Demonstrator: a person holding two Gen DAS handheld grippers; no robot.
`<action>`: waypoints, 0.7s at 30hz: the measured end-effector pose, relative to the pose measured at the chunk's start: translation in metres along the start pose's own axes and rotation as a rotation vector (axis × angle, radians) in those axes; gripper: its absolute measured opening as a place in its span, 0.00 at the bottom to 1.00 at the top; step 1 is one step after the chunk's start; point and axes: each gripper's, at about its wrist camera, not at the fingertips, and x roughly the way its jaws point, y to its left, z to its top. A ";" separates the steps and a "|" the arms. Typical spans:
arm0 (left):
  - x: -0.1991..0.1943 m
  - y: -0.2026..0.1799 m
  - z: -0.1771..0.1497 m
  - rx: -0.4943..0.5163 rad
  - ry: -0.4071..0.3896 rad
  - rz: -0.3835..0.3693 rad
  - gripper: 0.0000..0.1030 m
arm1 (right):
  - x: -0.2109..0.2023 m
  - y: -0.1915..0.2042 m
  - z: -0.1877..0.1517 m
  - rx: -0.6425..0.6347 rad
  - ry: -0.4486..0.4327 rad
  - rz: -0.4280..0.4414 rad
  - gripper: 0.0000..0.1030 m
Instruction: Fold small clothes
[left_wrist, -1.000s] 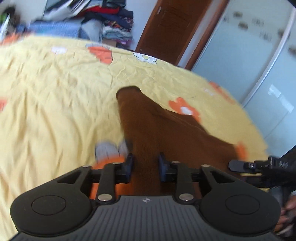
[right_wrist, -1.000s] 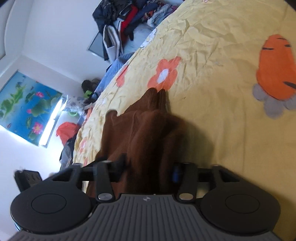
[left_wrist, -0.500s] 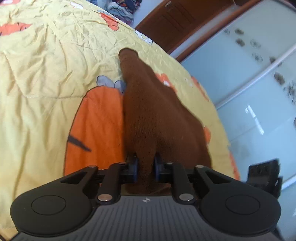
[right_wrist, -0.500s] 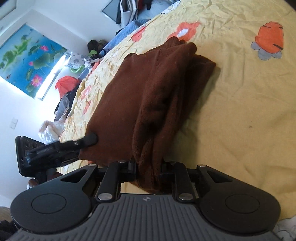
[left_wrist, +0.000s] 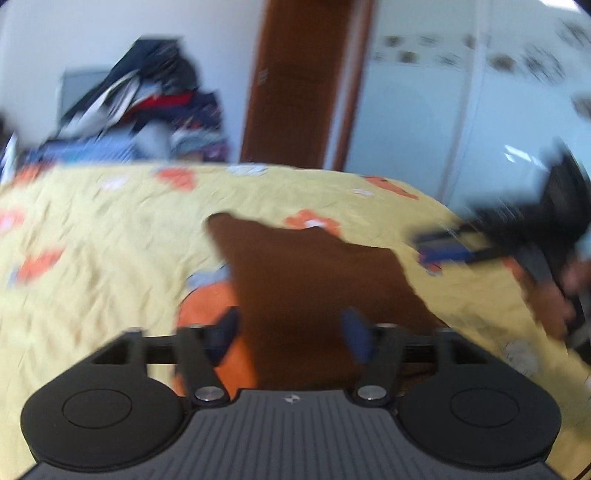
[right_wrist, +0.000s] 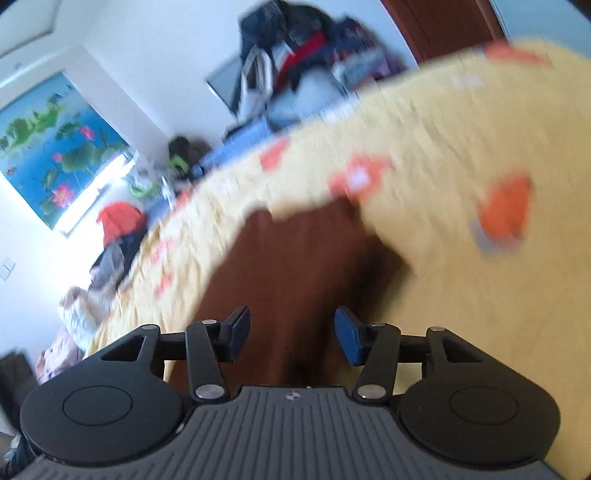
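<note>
Letting go of brown garment, jaws of left gripper and right gripper just opening, clamping nothing; lying folded on yellow bedspread straight ahead, stretching away lengthwise.

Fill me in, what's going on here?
A person is folding a brown garment on a yellow bedspread with two handheld grippers. The left gripper and right gripper have both just opened, fingers spread with the cloth lying loose between them. It looks released after a fold.
</note>
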 end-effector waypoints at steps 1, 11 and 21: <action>0.011 -0.009 -0.001 0.030 0.007 -0.008 0.65 | 0.014 0.007 0.008 -0.029 0.003 -0.005 0.65; 0.044 -0.031 -0.046 0.185 0.027 0.039 0.64 | 0.086 -0.025 0.016 -0.106 0.126 -0.143 0.76; 0.047 -0.029 -0.044 0.164 0.022 0.020 0.70 | 0.141 0.064 0.065 -0.141 0.165 0.050 0.82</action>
